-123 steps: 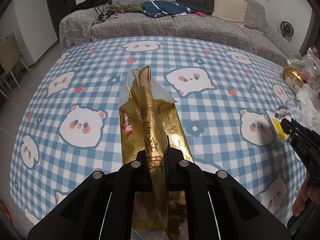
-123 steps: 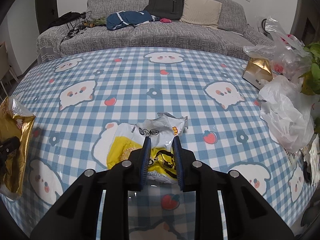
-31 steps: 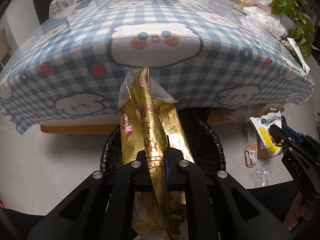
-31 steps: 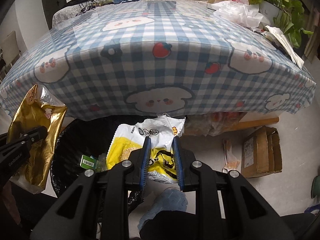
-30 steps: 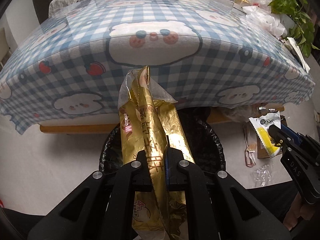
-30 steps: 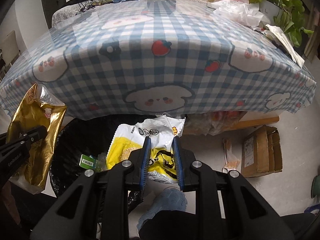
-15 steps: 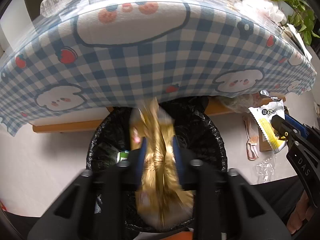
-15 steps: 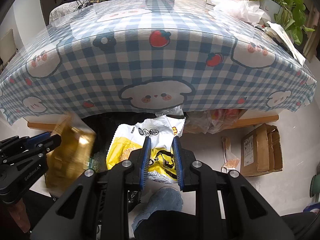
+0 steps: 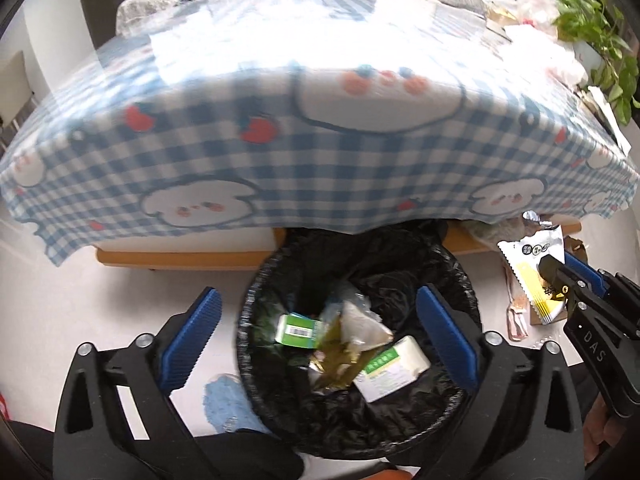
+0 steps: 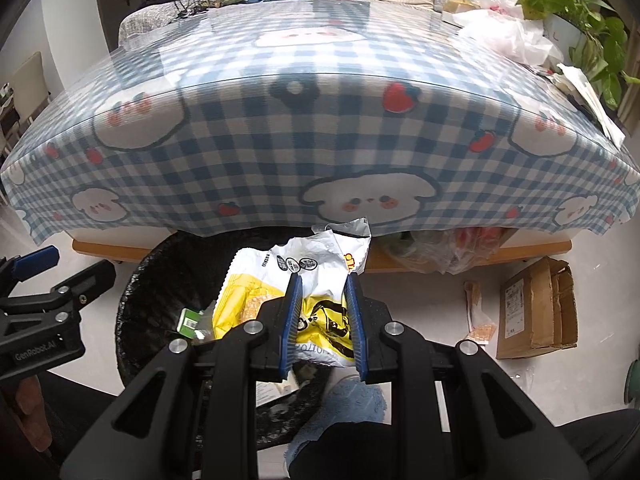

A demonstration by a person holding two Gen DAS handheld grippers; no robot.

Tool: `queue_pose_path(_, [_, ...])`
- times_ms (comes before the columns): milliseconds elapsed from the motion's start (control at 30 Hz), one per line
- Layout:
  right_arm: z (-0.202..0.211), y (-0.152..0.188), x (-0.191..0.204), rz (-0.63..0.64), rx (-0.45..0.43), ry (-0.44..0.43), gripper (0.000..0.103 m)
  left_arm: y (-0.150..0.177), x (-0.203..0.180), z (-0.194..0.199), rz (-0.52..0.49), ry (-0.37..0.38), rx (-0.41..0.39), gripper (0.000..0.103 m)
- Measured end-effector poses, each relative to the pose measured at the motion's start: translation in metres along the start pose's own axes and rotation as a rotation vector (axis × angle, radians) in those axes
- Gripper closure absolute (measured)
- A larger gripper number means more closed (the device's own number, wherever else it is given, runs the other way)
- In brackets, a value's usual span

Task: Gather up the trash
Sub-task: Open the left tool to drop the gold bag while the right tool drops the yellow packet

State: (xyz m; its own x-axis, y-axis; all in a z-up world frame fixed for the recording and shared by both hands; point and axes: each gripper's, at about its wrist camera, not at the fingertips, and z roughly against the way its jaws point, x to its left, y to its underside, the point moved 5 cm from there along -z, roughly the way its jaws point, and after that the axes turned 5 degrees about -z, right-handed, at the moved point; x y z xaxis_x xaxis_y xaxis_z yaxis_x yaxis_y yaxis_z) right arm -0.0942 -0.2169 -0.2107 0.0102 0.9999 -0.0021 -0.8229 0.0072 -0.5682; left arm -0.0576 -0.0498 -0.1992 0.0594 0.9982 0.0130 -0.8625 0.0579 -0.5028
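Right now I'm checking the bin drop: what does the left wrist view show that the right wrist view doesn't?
Left wrist only: the gold wrapper lying in the trash bin, and the left gripper opening, nothing between its jaws.

Right wrist only: the cardboard box.

Both: the checked tablecloth, the bin, and the right gripper clamping the yellow snack bag.

The trash bin (image 9: 360, 360), lined in black, stands open-topped on the floor just in front of the table edge. The checkered tablecloth (image 9: 320, 168) overhangs the bin's far rim, closing that side. Bare floor (image 9: 120, 288) lies open to the bin's left. To its right a cardboard box (image 10: 536, 312) and scattered wrappers crowd the floor.
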Motion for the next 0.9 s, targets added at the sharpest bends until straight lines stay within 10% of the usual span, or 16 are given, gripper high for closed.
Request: queue_pose_path(900, [-0.024, 0.022, 0.089, 0.062, 0.046, -0.057, 0.081, 0.042, 0.086, -0.009, 0.083, -0.055, 0.04, 0.006])
